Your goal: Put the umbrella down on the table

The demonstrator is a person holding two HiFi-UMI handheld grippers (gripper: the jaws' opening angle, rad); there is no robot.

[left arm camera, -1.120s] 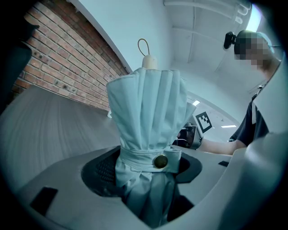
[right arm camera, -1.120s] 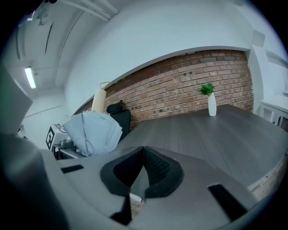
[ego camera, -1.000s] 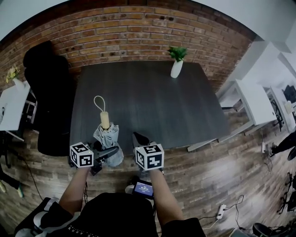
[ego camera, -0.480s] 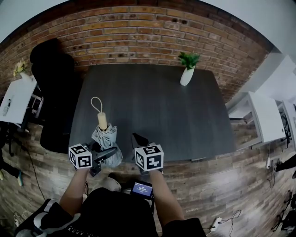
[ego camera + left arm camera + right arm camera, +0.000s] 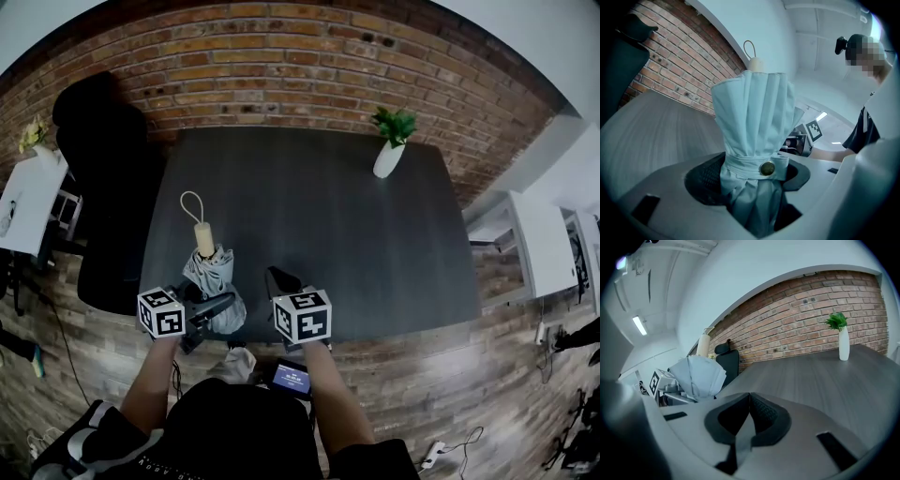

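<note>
At the far left a black chair (image 5: 103, 187) stands beside the counter (image 5: 319, 216). My left hand-held gripper (image 5: 217, 305) is clamped on the umbrella (image 5: 208, 272). Its jaws stand wide around the bunched fabric just below the snap strap. Holding it that low on the folded canopy lets the handle (image 5: 203, 240) and its cord loop (image 5: 191, 206) reach away from me over the counter's near left corner. I judge this a good way to lower it lengthwise onto the top. I cannot tell whether any part of it touches the counter, so I count the setting-down as not yet done. Just right of it, my right hand-held gripper (image 5: 281, 281) sits at the near edge with its jaws together and nothing between them. It is apart from the umbrella, a spare hand with no share in the carrying. Far right, a white vase (image 5: 387, 159) with a green plant stands well clear of where the umbrella should land.
</note>
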